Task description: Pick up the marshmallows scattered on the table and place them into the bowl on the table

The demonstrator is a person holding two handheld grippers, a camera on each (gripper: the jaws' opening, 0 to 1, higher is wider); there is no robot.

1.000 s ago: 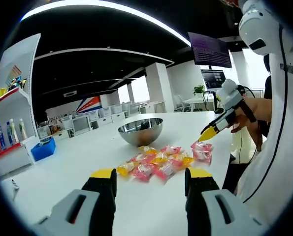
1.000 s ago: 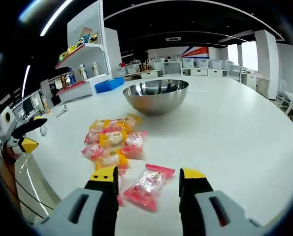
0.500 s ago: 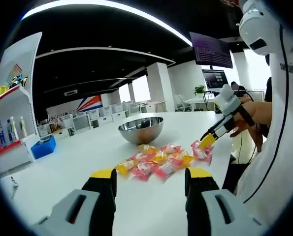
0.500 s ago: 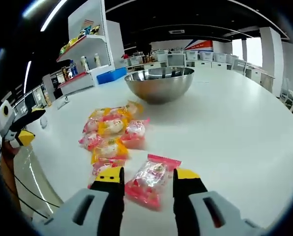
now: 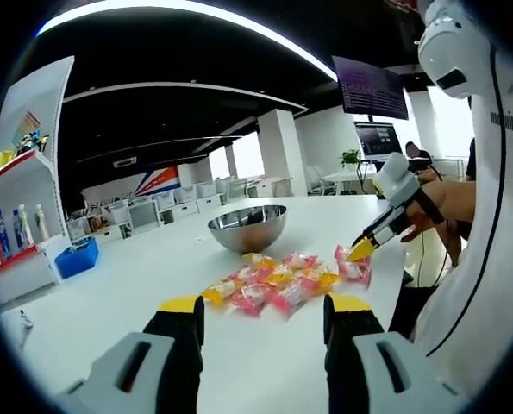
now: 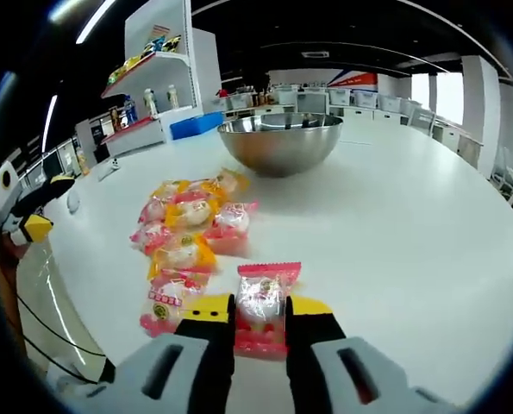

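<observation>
1 pink marshmallow pkt (image 6: pixel 260 310) in right claw (image 6: pixel 259 312), label unreadable

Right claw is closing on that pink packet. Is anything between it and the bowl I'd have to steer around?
Nothing visible blocks the way. In the right gripper view the right claw brackets the pink marshmallow packet, and bare white table runs from there to the steel bowl. The other marshmallows lie off to the left of that line.
</observation>
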